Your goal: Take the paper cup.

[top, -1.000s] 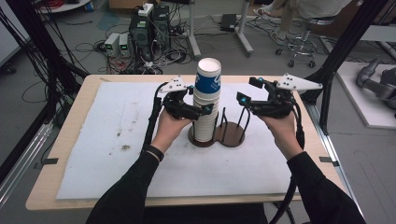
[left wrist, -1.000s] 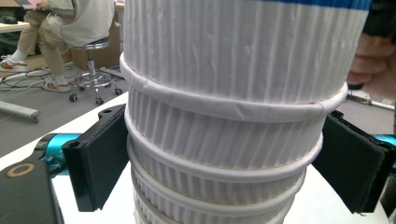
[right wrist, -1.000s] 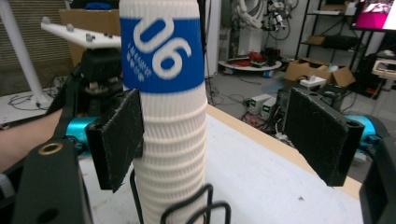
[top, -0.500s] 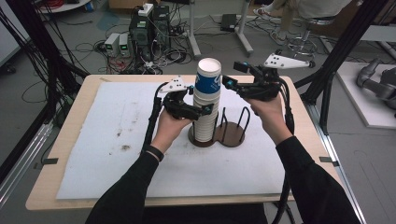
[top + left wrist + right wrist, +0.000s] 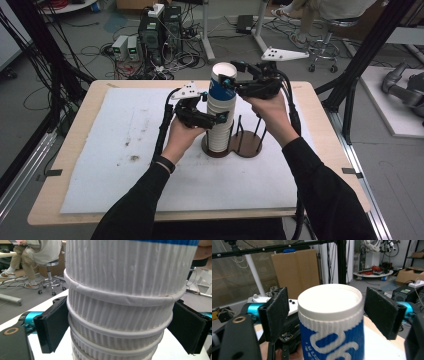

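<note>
The left gripper (image 5: 220, 119) clamps the stack of cups (image 5: 220, 127) low in its wooden holder (image 5: 247, 145), while the right gripper (image 5: 227, 81), jaws closing but not yet touching, straddles the blue top cup (image 5: 220, 87); next comes a pinch and straight lift. White mat (image 5: 120, 140), cluttered lab floor beyond

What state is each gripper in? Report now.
Left gripper: shut on the cup stack.
Right gripper: open, jaws just closing around the top cup, pads not touching.

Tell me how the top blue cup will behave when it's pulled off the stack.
The blue cup is ribbed paper, so probably light and grippy, yet crushable under firm squeezing. Nested in the tall stack, it may stick and drag lower cups.
</note>
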`<action>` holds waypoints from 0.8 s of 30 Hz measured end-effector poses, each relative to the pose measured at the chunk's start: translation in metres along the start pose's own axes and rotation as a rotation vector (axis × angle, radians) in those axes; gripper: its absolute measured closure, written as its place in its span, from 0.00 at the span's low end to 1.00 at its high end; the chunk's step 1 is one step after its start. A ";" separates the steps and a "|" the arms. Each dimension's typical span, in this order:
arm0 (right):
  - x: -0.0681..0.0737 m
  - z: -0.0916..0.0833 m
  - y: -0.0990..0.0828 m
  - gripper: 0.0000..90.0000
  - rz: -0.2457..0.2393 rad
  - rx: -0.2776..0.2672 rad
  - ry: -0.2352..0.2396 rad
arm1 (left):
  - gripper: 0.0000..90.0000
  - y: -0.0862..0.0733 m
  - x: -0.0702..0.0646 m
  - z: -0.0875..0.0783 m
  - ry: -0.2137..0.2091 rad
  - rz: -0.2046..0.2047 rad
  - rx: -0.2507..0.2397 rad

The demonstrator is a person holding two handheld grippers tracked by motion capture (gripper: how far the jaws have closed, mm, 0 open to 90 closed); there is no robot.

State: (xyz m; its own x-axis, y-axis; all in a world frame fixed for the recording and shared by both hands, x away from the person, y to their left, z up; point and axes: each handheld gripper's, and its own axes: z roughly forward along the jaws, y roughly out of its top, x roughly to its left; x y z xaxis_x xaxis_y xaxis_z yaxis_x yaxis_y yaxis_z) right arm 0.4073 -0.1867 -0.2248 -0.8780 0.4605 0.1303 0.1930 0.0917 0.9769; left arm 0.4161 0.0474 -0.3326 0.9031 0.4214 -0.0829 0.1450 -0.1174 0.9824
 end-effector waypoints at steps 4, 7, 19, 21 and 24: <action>-0.001 0.005 0.002 0.33 0.018 0.015 -0.013 | 0.12 0.000 0.000 -0.001 0.004 0.005 0.002; -0.002 0.005 0.002 0.33 0.024 0.016 -0.012 | 0.12 0.001 0.000 -0.001 0.006 0.005 0.003; 0.000 0.005 0.004 0.34 0.008 0.023 -0.035 | 0.12 0.002 0.000 0.000 0.010 0.007 0.006; -0.001 0.005 0.005 0.34 0.009 0.030 -0.037 | 0.12 0.002 0.000 0.000 0.010 0.007 0.007; 0.000 0.004 0.009 0.34 0.009 0.023 -0.036 | 0.12 0.002 0.000 0.000 0.008 0.008 0.009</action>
State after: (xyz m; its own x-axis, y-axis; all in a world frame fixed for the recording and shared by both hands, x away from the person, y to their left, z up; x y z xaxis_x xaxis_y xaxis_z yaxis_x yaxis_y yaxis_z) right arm 0.4112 -0.1823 -0.2171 -0.8600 0.4929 0.1323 0.2110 0.1074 0.9716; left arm 0.4163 0.0470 -0.3307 0.9011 0.4274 -0.0734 0.1411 -0.1288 0.9816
